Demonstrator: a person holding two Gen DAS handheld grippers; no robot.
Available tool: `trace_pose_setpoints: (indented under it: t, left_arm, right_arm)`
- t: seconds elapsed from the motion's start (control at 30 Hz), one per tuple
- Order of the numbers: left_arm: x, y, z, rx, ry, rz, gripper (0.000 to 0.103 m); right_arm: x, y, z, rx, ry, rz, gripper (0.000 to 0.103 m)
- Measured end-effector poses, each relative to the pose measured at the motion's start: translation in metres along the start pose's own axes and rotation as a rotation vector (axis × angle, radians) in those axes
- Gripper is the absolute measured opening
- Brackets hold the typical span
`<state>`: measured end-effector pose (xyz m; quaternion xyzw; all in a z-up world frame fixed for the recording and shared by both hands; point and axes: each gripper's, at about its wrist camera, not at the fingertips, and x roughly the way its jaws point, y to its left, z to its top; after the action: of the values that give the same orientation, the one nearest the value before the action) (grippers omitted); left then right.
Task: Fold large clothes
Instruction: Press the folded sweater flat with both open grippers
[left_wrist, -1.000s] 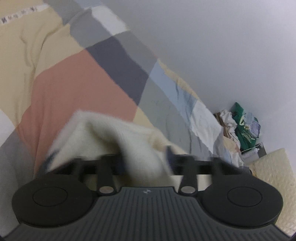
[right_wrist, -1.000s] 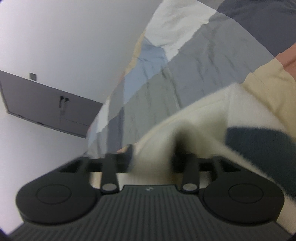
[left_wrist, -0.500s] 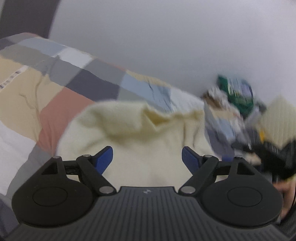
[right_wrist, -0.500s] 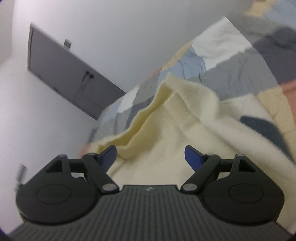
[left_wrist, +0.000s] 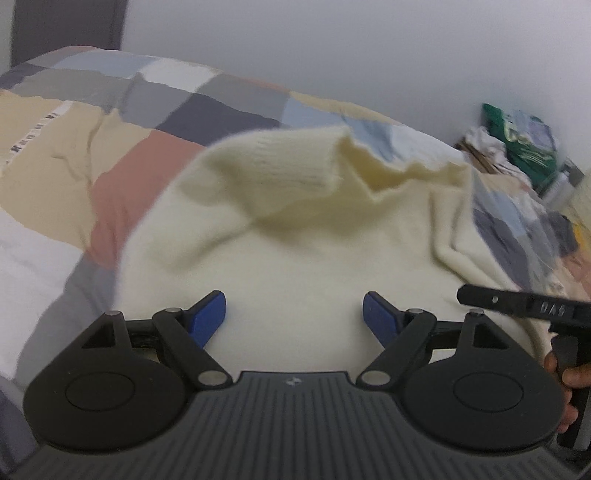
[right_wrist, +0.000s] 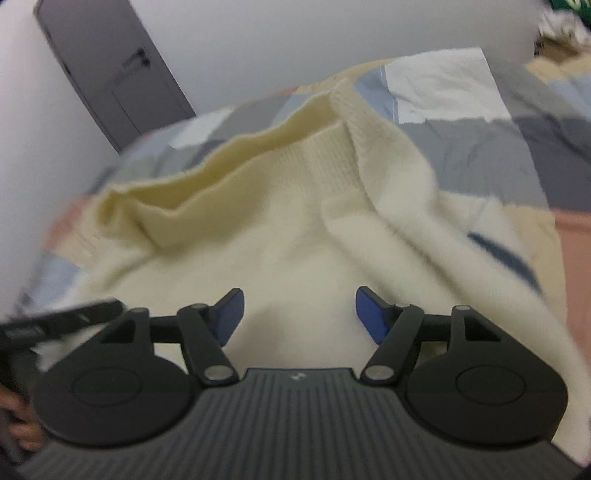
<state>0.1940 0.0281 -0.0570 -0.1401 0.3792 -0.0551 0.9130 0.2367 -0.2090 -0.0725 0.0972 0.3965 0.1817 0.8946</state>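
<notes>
Step in hand, as I judge it: between folds. The sweater (left_wrist: 295, 236) has been let go and lies on the bed (left_wrist: 122, 177); both hands hover above it, side by side.

Left gripper (left_wrist: 294, 316): jaws wide apart, blue pads clear of the knit, nothing between them but the cloth lying below. It opened up within the last second and has held that spread. Right gripper (right_wrist: 299, 314): also open and empty. Its jaws have just been closing somewhat after opening, with no fabric pinched; the pads stand free above the knit.

Sweater: cream, fluffy knit, ribbed band (right_wrist: 332, 155) at the far edge, standing up a little and gaping. A dark blue patch (right_wrist: 495, 247) shows on the part lying to the right in the right wrist view. The top layer is rumpled, with a ridge along that side and a loose fold near the band. Not flat, not square. Motion blur softens the edges, so finer creases cannot be read.

Next move, my guess: pick fresh grasp points at two matching edges or corners, come down with jaws open, pinch only the layers meant to travel, and lift evenly. Soft knit will sag and drag.

Clutter (left_wrist: 517, 140) piled past the bed's far corner.
</notes>
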Motion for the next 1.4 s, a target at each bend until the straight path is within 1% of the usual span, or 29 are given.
trace_pose_setpoints:
  t: [0.07,0.17,0.27,0.43,0.5,0.6,0.63,0.7,0.73,0.77,0.8,0.9,1.0,1.07,1.1,1.13,1.2,1.23,1.3,1.4]
  left_arm:
    - [0.005,0.004,0.003,-0.012,-0.009,0.025,0.085]
    - [0.013,0.009,0.009,-0.020,-0.019,0.050,0.085]
    - [0.018,0.010,0.012,-0.015,-0.031,0.076,0.085]
    - [0.022,0.012,0.015,-0.020,-0.039,0.089,0.085]
    - [0.022,0.012,0.016,-0.022,-0.042,0.091,0.085]
    - [0.022,0.013,0.017,-0.029,-0.048,0.094,0.085]
    - [0.023,0.014,0.017,-0.032,-0.049,0.095,0.085]
    - [0.024,0.015,0.018,-0.037,-0.051,0.102,0.085]
    - [0.024,0.015,0.019,-0.034,-0.052,0.108,0.085]
    - [0.024,0.014,0.019,-0.028,-0.054,0.112,0.085]
    - [0.023,0.014,0.019,-0.028,-0.056,0.110,0.085]
    - [0.020,0.015,0.018,-0.028,-0.060,0.105,0.085]
    - [0.017,0.015,0.017,-0.023,-0.061,0.112,0.085]
    - [0.016,0.013,0.016,-0.019,-0.062,0.117,0.085]
    - [0.015,0.012,0.015,-0.012,-0.063,0.121,0.085]
    - [0.016,0.011,0.016,-0.007,-0.063,0.125,0.085]
    - [0.015,0.010,0.015,-0.006,-0.066,0.126,0.085]
    - [0.014,0.010,0.015,-0.009,-0.067,0.125,0.085]
    - [0.011,0.011,0.015,-0.017,-0.075,0.119,0.085]
    - [0.004,0.013,0.015,-0.039,-0.094,0.108,0.085]
  right_arm:
    - [0.015,0.000,0.003,-0.037,-0.002,-0.058,0.068]
    - [0.030,-0.005,0.011,-0.059,-0.017,-0.111,0.068]
    - [0.038,-0.012,0.020,-0.084,-0.027,-0.135,0.068]
    - [0.045,-0.024,0.032,-0.098,-0.051,-0.162,0.068]
    - [0.045,-0.027,0.038,-0.091,-0.074,-0.178,0.068]
    - [0.043,-0.032,0.047,-0.111,-0.146,-0.245,0.068]
    - [0.044,-0.037,0.049,-0.109,-0.161,-0.253,0.068]
    - [0.046,-0.048,0.052,-0.093,-0.168,-0.270,0.068]
    - [0.048,-0.053,0.052,-0.091,-0.168,-0.322,0.069]
    - [0.048,-0.060,0.053,-0.083,-0.173,-0.354,0.071]
    - [0.046,-0.069,0.053,-0.056,-0.184,-0.332,0.069]
    - [0.037,-0.092,0.056,0.071,-0.187,-0.240,0.070]
    - [0.034,-0.094,0.060,0.080,-0.180,-0.188,0.070]
    - [0.034,-0.090,0.056,0.070,-0.162,-0.162,0.070]
    - [0.035,-0.087,0.054,0.060,-0.154,-0.149,0.058]
    - [0.036,-0.084,0.052,0.040,-0.148,-0.138,0.048]
    - [0.038,-0.072,0.050,-0.014,-0.131,-0.155,0.022]
    - [0.038,-0.068,0.050,-0.038,-0.135,-0.151,0.018]
    - [0.033,-0.059,0.050,-0.080,-0.153,-0.174,0.016]
    - [0.020,-0.059,0.057,-0.054,-0.218,-0.195,0.015]
